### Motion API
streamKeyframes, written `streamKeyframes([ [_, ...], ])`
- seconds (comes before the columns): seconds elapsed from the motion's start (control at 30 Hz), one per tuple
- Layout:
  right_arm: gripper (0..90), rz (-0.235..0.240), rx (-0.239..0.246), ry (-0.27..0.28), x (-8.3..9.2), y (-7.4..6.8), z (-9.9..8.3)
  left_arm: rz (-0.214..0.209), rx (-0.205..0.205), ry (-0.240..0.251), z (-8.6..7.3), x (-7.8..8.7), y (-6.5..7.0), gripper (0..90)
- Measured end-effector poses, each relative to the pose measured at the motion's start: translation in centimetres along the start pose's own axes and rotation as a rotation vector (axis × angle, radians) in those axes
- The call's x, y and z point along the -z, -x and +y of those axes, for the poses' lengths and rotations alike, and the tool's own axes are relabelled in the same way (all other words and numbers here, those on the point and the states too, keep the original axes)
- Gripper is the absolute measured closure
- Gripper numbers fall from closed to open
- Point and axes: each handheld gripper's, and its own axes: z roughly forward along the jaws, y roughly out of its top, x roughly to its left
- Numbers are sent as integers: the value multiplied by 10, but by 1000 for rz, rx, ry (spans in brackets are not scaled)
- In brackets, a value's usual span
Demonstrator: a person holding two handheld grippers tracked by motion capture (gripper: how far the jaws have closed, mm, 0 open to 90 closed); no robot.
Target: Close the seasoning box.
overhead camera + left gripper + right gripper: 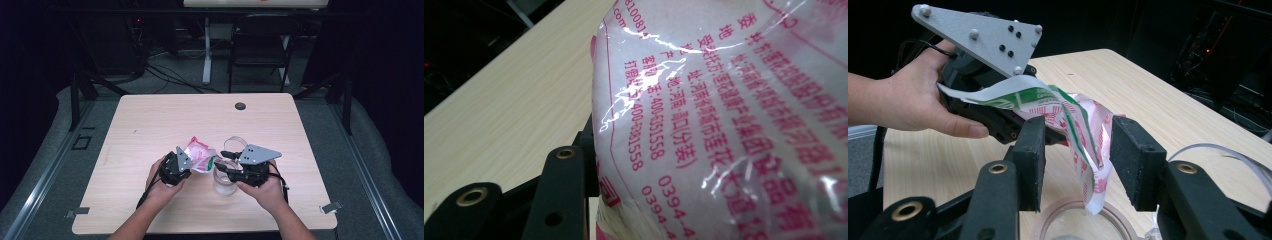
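The right claw (1075,165) stands wide, its jaws either side of the bag's (1083,130) hanging end without pressing it, just above the open jar (1083,222); the left claw (186,161) grips the bag's other end, holding it tilted over the jar; one bag, one jar, two claws on the table (150,120).

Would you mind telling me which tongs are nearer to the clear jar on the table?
Right. The right tongs hover directly above the clear jar, open around the lower end of the pink-printed packet. The left tongs hold that packet, off to the jar's left.
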Motion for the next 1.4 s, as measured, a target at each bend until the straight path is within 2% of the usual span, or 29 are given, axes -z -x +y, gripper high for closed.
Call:
streamKeyframes([
  [0.1, 587, -4, 1, 2, 2, 0, 0, 23, -10, 22, 0, 0, 0, 571],
  [0.17, 592, -6, 7, -5, 2, 0, 0, 31, -13, 24, 0, 0, 0, 571],
  [0.27, 601, -6, 16, -16, 1, -2, -1, 50, -43, 14, -1, 1, 1, 571],
  [0.47, 628, -6, 21, -18, 3, -1, -1, 75, -61, 23, -1, 1, 2, 572],
  [0.57, 655, 1, 20, -23, 3, -1, -1, 96, -86, 22, 0, 2, 2, 572],
  [0.9, 692, 3, 52, -41, 4, -3, -1, 114, -120, 24, 2, 5, 1, 572],
  [1.1, 705, 6, 75, -45, 5, -6, 0, 141, -161, 27, 4, 5, 5, 572],
  [1.4, 724, 11, 94, -64, 4, -8, -1, 175, -193, 39, 5, 6, 8, 573],
])
